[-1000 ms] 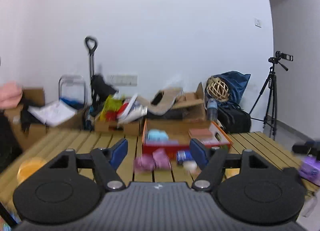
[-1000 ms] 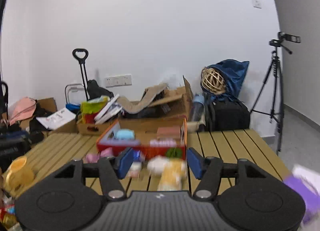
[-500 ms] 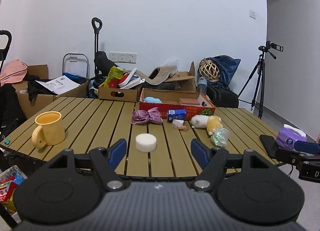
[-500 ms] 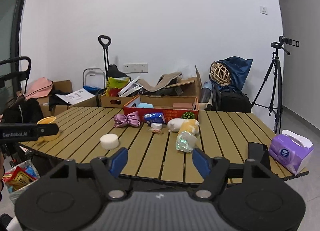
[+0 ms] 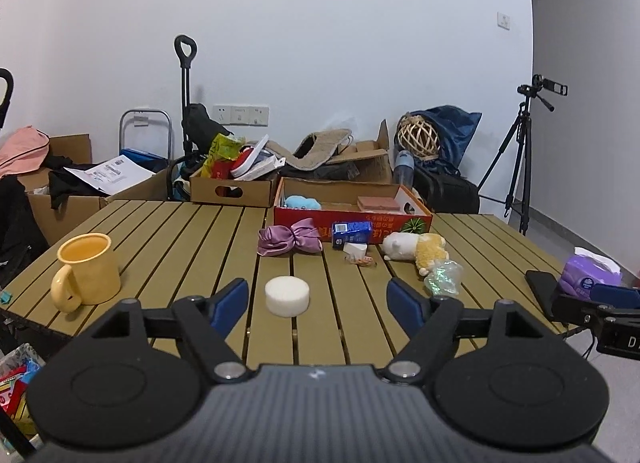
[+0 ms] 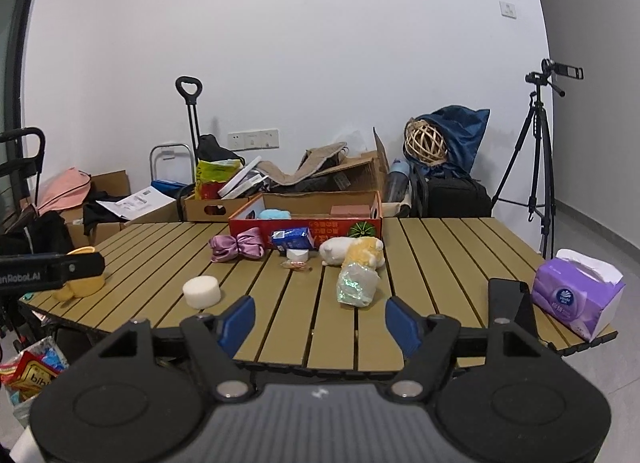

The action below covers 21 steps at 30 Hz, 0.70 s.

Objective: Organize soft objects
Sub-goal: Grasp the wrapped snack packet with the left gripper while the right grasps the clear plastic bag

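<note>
the left gripper [image 5: 318, 301] hangs over the near edge of a slatted tan wooden table [image 5: 192, 239], its blue-padded jaws spread wide after just opening a little further, with nothing held between them. a white round foam puck [image 5: 287, 295] lies on the slats just beyond the gap, nearer the left pad and apart from both. the right gripper [image 6: 319, 321] sits short of the same table edge, jaws also wide and empty, having opened further a moment ago. ahead of it lies a crinkled iridescent plastic pouch [image 6: 356, 286], touching a white and yellow plush toy [image 6: 354, 251] behind it. a purple satin bow [image 5: 289, 239] rests left of a small blue carton [image 5: 351, 233], with a small white cup [image 5: 355, 250] and a tiny wrapped sweet [image 5: 361, 261] just in front of the carton. behind them stands an open red cardboard box [image 5: 352, 219] holding a light blue soft piece [image 5: 303, 202] and a pink block [image 5: 379, 203]. a yellow mug [image 5: 85, 277] stands well apart at the table's left, and a purple tissue pack [image 6: 576, 295] at its right corner, beside a black phone [image 6: 507, 295].
</note>
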Motion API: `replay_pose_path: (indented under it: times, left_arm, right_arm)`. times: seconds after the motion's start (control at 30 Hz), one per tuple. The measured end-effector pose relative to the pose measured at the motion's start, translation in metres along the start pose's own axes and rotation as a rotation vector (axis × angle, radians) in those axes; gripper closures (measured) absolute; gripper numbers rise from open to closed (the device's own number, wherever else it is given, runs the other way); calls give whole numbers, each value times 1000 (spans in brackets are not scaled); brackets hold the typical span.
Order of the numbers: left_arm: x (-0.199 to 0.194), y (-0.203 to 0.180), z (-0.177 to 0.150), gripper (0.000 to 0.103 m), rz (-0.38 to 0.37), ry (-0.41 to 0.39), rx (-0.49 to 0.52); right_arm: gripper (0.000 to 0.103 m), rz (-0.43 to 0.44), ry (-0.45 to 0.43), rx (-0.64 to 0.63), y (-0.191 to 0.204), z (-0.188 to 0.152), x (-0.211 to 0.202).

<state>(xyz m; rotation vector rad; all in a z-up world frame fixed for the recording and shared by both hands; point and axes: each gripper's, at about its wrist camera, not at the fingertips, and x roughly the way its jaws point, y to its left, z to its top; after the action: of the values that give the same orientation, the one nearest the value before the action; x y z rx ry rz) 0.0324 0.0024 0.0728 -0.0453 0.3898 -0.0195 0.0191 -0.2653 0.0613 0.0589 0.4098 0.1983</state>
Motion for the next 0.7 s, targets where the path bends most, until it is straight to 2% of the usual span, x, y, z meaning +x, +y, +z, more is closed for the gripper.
replay_pose_path:
  times: [0.2, 0.43, 0.57, 0.7]
  left_arm:
    - [56, -8, 14, 25, -15, 28, 20]
    - [148, -27, 31, 25, -67, 63, 31]
    - [197, -39, 34, 25, -83, 87, 57]
    - [235, -38, 31, 25, -91, 131, 40]
  right_arm:
    - [32, -4, 22, 40, -18, 18, 55]
    - [32, -17, 75, 60, -37, 41, 149]
    - [33, -29, 125, 72, -44, 43, 202]
    - [33, -39, 195, 95, -49, 36, 245]
